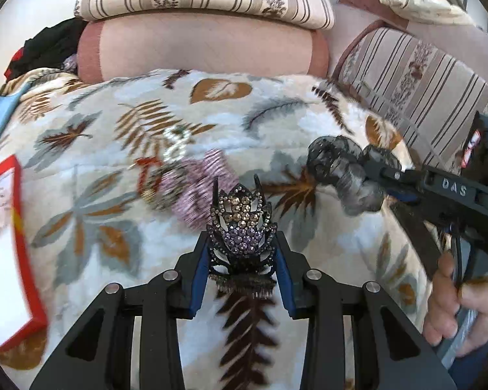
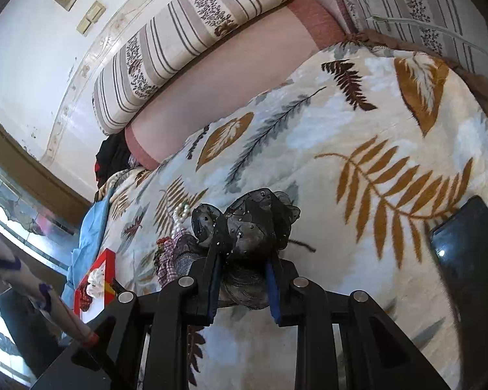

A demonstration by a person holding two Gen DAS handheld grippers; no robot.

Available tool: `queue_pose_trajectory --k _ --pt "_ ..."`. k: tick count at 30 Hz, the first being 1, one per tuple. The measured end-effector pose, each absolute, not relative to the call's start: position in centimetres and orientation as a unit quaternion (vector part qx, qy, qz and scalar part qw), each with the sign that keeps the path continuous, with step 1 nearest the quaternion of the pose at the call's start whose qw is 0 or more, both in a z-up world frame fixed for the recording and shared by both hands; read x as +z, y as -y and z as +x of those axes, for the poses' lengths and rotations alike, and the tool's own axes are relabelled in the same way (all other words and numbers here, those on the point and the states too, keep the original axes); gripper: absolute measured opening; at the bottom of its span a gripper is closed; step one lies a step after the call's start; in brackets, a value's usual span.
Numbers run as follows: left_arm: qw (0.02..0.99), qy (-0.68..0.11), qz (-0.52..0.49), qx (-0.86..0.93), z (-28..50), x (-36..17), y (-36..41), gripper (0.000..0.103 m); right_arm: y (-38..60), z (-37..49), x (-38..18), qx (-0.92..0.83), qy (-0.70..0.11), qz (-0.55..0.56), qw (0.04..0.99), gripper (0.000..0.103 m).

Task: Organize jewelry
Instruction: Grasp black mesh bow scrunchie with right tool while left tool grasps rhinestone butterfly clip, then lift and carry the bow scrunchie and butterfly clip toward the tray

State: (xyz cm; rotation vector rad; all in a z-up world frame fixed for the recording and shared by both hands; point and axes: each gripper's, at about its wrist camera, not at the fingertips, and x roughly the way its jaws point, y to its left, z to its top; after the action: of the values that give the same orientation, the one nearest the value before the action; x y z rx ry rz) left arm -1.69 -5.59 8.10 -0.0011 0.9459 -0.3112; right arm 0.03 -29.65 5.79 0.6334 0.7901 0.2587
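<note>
The left gripper clamps a rigid, stone-studded hair claw by its sides, lifted above the near blanket; stones look fragile. The right gripper pinches a soft, light black mesh scrunchie at right

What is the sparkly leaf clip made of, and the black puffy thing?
The hair clip looks like dark metal or plastic set with small glassy stones, gold and purple, that catch the light. The black scrunchie looks like thin see-through mesh fabric, gathered in ruffles and dotted with tiny studs.
</note>
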Motion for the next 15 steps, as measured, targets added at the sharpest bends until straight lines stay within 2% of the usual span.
queue_pose_trajectory --k 8,15 --pt "0.861 -0.493 0.022 -0.124 -1.0 7.8 3.5 0.037 28.9 -0.2 5.7 0.126 -0.378 0.297 0.868 0.026" --pt "0.86 -0.495 0.009 -0.122 2.3 5.1 4.8 0.043 28.8 0.0 5.3 0.124 -0.384 0.292 0.867 0.026"
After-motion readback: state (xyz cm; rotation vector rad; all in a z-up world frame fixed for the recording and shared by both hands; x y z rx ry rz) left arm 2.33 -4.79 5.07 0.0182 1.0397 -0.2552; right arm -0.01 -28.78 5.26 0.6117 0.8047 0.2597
